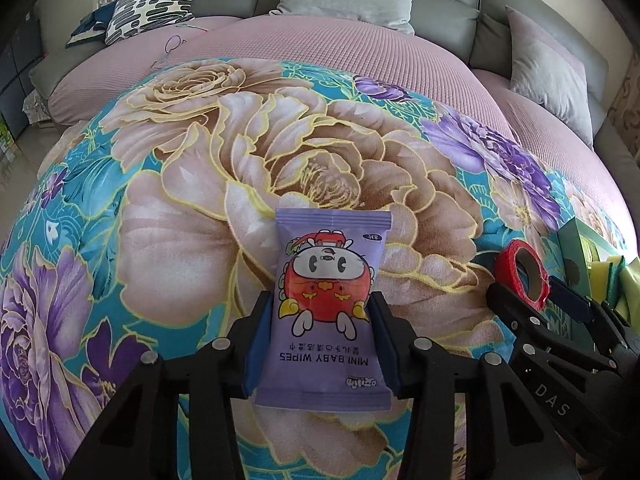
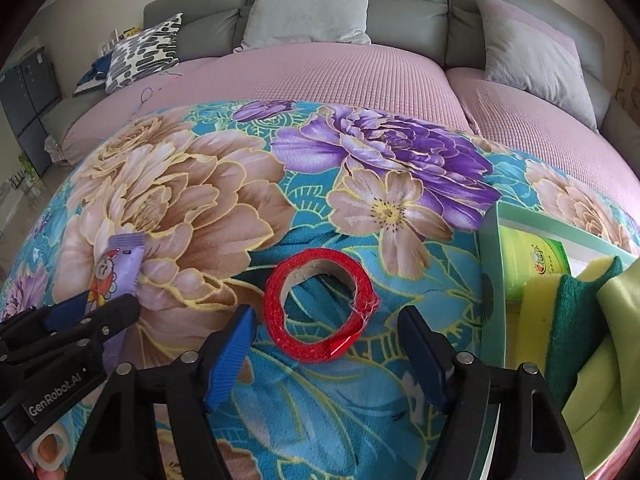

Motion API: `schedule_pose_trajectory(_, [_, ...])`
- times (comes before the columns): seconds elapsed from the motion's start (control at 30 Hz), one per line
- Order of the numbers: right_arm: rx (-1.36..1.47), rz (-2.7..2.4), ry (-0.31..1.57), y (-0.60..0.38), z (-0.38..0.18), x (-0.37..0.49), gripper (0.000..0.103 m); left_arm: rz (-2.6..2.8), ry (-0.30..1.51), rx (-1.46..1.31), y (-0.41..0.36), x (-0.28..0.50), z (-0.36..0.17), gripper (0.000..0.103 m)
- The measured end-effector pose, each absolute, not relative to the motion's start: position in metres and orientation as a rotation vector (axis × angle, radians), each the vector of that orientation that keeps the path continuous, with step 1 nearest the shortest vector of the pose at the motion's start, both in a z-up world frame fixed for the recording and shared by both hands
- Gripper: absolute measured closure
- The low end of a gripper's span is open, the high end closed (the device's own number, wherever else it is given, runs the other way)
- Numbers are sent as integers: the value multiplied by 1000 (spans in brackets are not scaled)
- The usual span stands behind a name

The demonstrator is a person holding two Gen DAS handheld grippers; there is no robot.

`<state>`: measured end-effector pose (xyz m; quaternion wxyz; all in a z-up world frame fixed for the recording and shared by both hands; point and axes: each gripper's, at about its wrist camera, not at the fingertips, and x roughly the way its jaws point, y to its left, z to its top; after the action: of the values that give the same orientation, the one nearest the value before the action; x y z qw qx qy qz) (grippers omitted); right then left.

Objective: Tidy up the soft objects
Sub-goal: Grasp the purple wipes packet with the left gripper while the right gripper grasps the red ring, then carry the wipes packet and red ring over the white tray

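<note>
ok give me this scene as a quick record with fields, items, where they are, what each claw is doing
surface: floral blanket on a sofa
left claw: pads against the baby wipes pack
right claw: open around the red tape roll, not touching
box: right of the tape, holds a sponge

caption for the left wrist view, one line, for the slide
Left gripper closed on a mini baby wipes pack lying on a floral blanket.

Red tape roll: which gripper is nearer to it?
Right. The right gripper straddles the red tape roll, fingers on either side. The left gripper sits off to the side, around the baby wipes pack.
</note>
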<state>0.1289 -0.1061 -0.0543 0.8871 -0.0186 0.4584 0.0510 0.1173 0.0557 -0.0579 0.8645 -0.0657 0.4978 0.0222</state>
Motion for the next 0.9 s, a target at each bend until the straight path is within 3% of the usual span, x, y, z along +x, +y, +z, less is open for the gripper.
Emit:
schedule_pose_trajectory(0.1, [-56, 110, 950, -104, -54, 131, 29, 46, 1043, -144, 56, 117, -58, 54])
schedule_pose_trajectory(0.2, [-54, 129, 940, -101, -53, 133, 46, 46, 1042, -148, 56, 117, -58, 54])
schedule_pose_trajectory(0.9, [24, 90, 894, -146, -9, 66, 48, -54, 979, -98, 16, 92, -30, 58])
